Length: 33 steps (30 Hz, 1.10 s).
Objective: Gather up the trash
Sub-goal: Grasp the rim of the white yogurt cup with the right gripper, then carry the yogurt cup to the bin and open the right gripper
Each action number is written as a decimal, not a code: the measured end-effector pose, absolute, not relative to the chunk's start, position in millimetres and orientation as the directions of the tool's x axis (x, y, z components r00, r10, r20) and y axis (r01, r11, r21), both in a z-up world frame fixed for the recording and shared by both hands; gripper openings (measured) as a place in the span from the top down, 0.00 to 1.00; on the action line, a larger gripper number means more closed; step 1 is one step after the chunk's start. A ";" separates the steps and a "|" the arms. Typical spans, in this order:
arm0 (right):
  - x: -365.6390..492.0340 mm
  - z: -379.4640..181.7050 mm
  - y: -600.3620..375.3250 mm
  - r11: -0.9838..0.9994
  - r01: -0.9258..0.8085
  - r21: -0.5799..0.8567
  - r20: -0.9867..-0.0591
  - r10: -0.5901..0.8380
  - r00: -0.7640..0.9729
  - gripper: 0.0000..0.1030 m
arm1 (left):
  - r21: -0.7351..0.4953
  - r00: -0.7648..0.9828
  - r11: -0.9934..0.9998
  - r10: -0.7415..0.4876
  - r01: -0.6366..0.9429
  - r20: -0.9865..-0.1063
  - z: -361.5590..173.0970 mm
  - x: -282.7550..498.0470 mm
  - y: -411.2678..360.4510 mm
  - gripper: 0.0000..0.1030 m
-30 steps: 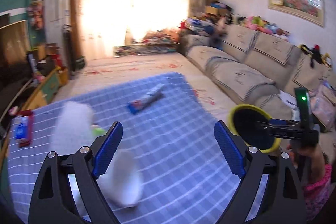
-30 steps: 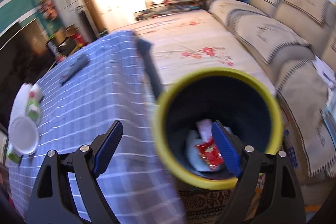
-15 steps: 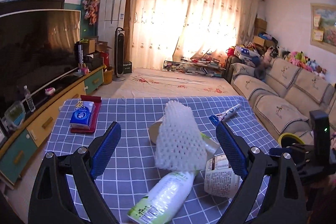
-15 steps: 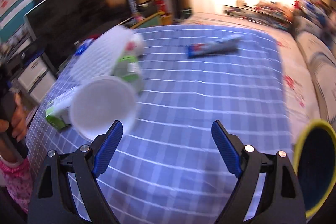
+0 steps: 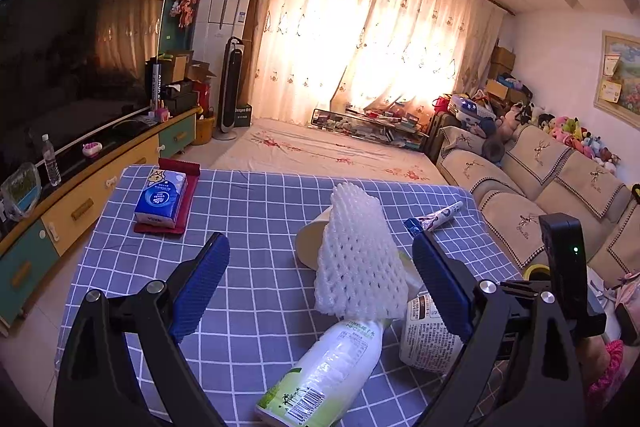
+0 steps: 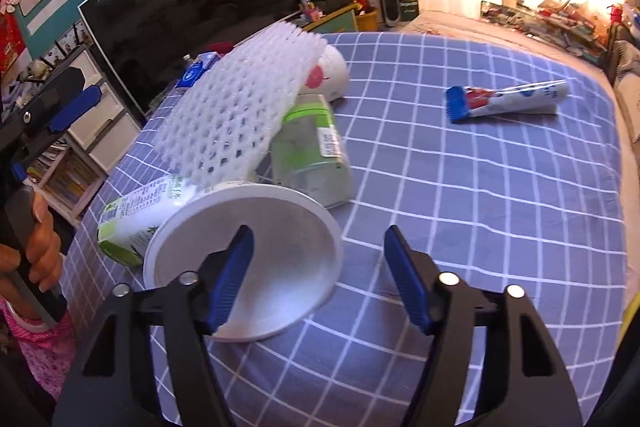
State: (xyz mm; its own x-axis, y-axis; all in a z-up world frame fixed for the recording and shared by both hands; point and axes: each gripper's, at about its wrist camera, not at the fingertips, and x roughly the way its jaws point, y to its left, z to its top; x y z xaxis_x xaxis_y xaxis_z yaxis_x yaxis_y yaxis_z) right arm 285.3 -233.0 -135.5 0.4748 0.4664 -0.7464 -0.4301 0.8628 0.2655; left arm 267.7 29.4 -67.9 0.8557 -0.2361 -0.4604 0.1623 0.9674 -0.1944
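While the right gripper (image 6: 318, 275) was closing, we saw its 2 blue pads not yet pressing on anything; the rim of a white cup (image 6: 244, 263) lying on its side stood between them, nearer the left pad. The left gripper (image 5: 320, 291) was held wide apart, empty, above the blue checked tablecloth (image 5: 248, 211). The trash lay in 1 heap near the middle of the table: a white foam net (image 5: 356, 259) leaned over a green-labelled bottle (image 5: 324, 375) and a second bottle (image 6: 312, 147) (both on their sides). A toothpaste tube (image 6: 508, 101) lay well apart from the heap. A tissue pack (image 5: 162, 197) sat at the far left corner.
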 end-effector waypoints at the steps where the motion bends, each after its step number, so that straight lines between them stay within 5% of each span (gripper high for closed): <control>1: 286.3 -136.3 -231.8 0.858 -0.434 0.275 -0.746 0.475 0.466 0.41 | -0.195 0.854 0.967 -0.238 0.164 -0.462 -67.9 267.5 28.8 0.11; 6: 286.8 -135.6 -229.4 0.838 -0.455 0.302 -0.740 0.507 0.442 0.57 | -0.196 0.848 0.966 -0.246 0.171 -0.470 -71.5 269.0 24.8 0.11; 9: 287.7 -139.3 -225.7 0.833 -0.465 0.298 -0.746 0.507 0.431 0.87 | -0.192 0.847 0.966 -0.246 0.173 -0.472 -72.8 270.4 24.0 0.11; 23: 234.2 -124.1 -281.9 0.894 -0.343 0.287 -0.729 0.436 0.527 0.95 | -0.190 0.848 0.964 -0.255 0.186 -0.464 -72.5 267.5 20.8 0.11; 33: 184.0 -104.4 -416.4 0.951 0.024 0.308 -0.685 0.204 0.699 0.95 | -0.192 0.848 0.963 -0.261 0.191 -0.462 -74.8 268.5 20.0 0.11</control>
State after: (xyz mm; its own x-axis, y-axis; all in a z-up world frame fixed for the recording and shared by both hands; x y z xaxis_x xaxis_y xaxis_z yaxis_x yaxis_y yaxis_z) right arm 184.0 -416.4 -104.4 0.6992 0.2041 -0.6852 0.0241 0.9511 0.3079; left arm 268.5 20.0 -74.8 0.8478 -0.2605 -0.4620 0.1913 0.9626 -0.1918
